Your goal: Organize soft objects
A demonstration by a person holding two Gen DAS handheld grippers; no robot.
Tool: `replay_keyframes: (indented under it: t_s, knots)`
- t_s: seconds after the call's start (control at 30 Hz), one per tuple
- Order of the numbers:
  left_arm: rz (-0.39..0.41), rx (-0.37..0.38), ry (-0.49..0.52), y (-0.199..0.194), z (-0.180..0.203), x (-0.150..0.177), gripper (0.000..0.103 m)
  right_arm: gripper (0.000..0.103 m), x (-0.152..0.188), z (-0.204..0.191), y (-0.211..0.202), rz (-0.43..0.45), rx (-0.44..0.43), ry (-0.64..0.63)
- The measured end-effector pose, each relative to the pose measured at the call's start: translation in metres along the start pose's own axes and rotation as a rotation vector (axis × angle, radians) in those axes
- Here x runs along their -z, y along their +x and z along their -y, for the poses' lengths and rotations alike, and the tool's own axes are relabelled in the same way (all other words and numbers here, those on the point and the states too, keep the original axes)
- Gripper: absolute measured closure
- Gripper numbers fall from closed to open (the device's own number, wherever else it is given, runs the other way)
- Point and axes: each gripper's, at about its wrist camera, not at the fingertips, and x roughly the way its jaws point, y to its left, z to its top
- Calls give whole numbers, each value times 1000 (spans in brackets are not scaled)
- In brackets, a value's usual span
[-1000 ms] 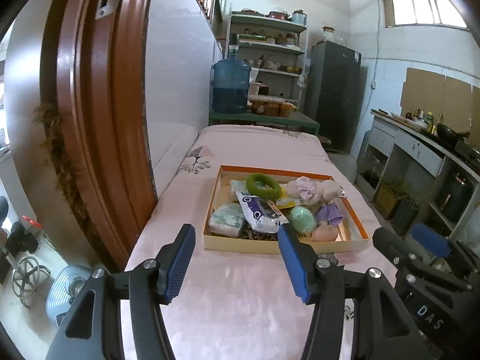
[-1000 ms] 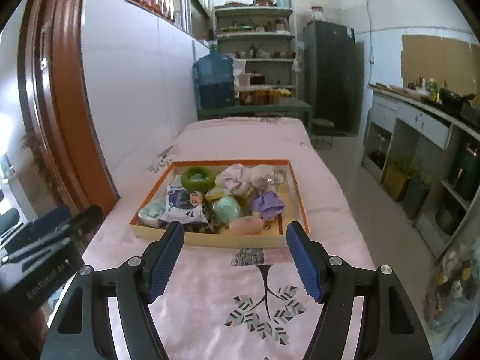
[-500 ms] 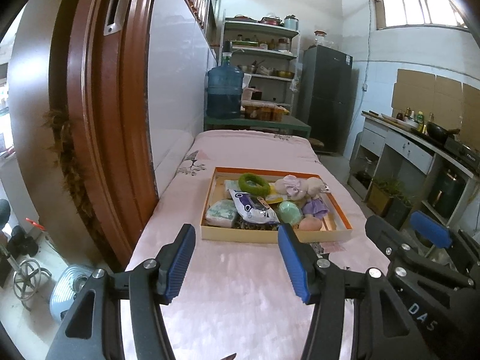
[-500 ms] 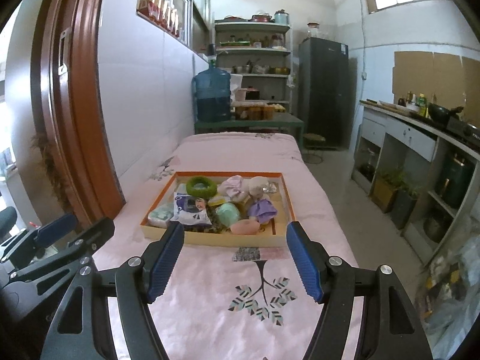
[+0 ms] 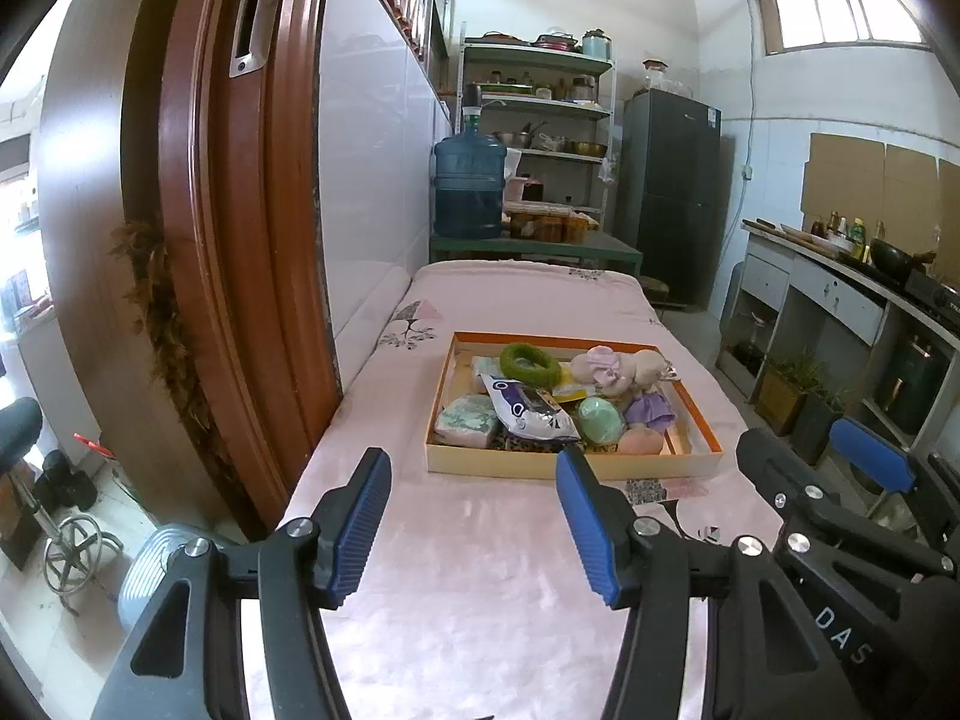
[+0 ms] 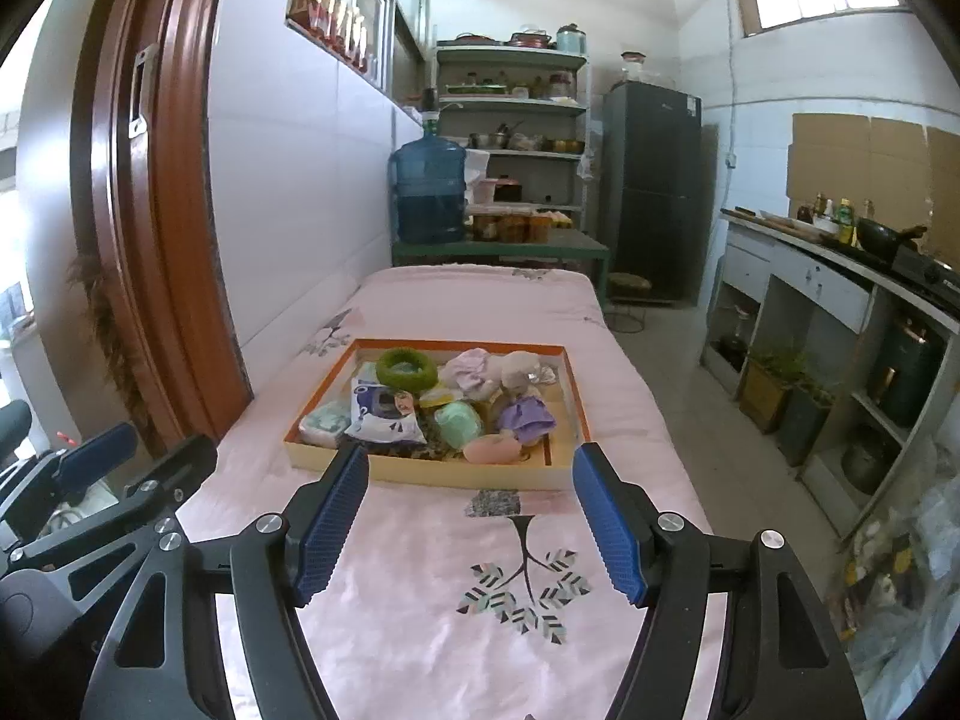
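Note:
An orange-rimmed cardboard tray [image 5: 573,468] [image 6: 432,476] sits on the pink bedspread and holds several soft things: a green fuzzy ring [image 5: 530,362] [image 6: 405,368], a white-and-blue pouch [image 5: 528,411], a mint sponge [image 5: 600,418] [image 6: 459,421], a purple cloth [image 6: 527,415], a pink sponge [image 6: 492,450] and pale scrunchies [image 5: 606,363]. My left gripper [image 5: 474,522] is open and empty, well short of the tray. My right gripper [image 6: 468,519] is open and empty, just before the tray's near wall.
A brown wooden door frame [image 5: 240,240] stands close on the left. The bed [image 6: 480,300] runs away to a green table with a blue water jug [image 5: 469,189]. A counter [image 6: 840,276] and a floor gap lie to the right.
Both grippers have pulled back and risen; the tray looks smaller and farther. Both stay open and empty.

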Motion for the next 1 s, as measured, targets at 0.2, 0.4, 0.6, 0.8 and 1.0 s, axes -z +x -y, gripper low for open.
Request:
replay_keyframes:
  t_s: [0.2,0.4,0.6,0.8,1.0]
  knots:
    - [-2,6,3,1,1,2,46,31,1,1,3,-4,-7,7]
    - [-3,6,4,1,1,2,46,31,1,2,3,-4,-6,7]
    - [-7,0,7,2,1,2,46,31,1,2,3,-4,-6,7]
    - [-10,-2,7,4,1,2,46,31,2,2,5,-1,0,8]
    - [-11,-2,7,5,1,3,46,31,3,3,6,-5,-4,10]
